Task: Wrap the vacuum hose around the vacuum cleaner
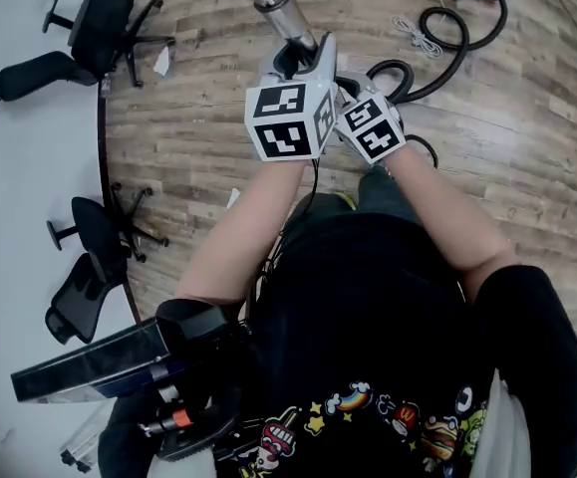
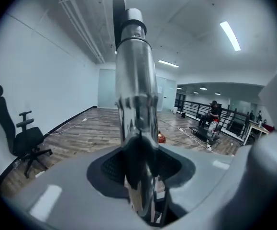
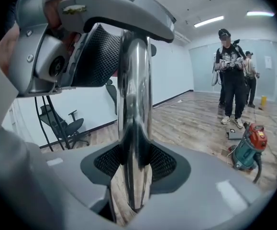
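Chrome tube [image 1: 278, 8] (wand?) clamped in left tongs [image 2: 138, 145], right tongs [image 3: 136, 162].

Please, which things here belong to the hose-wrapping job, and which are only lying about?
Job: metal tube, gripped by left hand-held gripper and right hand-held gripper; black hose; vacuum cleaner.
Lying about: office chairs; white cable on the floor.
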The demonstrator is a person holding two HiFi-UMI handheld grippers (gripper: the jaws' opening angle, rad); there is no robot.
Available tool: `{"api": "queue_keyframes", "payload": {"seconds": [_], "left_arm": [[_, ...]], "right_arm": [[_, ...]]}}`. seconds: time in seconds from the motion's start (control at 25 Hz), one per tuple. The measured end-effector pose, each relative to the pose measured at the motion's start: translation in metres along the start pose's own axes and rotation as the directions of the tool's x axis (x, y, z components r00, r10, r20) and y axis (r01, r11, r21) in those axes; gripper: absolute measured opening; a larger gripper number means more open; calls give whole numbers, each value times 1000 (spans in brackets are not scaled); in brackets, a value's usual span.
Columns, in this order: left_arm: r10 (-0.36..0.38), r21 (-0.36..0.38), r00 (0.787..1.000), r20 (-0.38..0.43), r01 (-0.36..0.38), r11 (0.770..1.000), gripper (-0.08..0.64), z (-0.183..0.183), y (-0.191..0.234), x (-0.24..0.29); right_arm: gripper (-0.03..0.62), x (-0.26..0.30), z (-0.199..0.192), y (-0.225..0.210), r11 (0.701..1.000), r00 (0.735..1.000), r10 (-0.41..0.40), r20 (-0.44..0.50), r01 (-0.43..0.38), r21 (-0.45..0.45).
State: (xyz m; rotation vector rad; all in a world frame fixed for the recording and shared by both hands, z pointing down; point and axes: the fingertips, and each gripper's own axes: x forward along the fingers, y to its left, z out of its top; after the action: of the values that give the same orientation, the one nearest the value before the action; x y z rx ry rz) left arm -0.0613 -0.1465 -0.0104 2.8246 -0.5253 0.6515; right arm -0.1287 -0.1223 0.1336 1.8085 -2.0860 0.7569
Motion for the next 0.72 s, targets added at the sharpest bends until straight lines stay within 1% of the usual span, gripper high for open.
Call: {"api": "queue_keyframes", "payload": {"seconds": [0.12,0.2,0.32,0.4,0.44,0.48,0.6,0.72], "left_arm": [[-83,71,996,-35,86,994,160,17,-12,48],[-159,121,985,-60,165,979,160,28,-21,79],[-279,173,957,-75,288,942,159,39,-39,107],[-355,198,931,-88,366,909,157,40,-47,113],[-397,213,913,-99,409,887,155,42,-50,117],[-441,231,890,-113,455,860,154,44,-52,121],[-560,292,811,-167,583,758,151,53,-55,133],[-641,350,738,-212,670,655,149,64,-61,149]], "right_arm": [[190,10,12,-47,997,999,-54,-6,55,48],[190,17,21,-79,989,994,-110,-4,110,99],[190,16,27,-112,968,979,-204,3,201,153],[190,16,28,-122,952,967,-255,3,251,178],[190,17,30,-126,942,960,-280,2,274,193],[190,19,33,-132,931,952,-305,2,298,210],[190,27,46,-149,892,924,-383,5,368,263],[190,30,58,-174,840,882,-470,0,448,305]]}}
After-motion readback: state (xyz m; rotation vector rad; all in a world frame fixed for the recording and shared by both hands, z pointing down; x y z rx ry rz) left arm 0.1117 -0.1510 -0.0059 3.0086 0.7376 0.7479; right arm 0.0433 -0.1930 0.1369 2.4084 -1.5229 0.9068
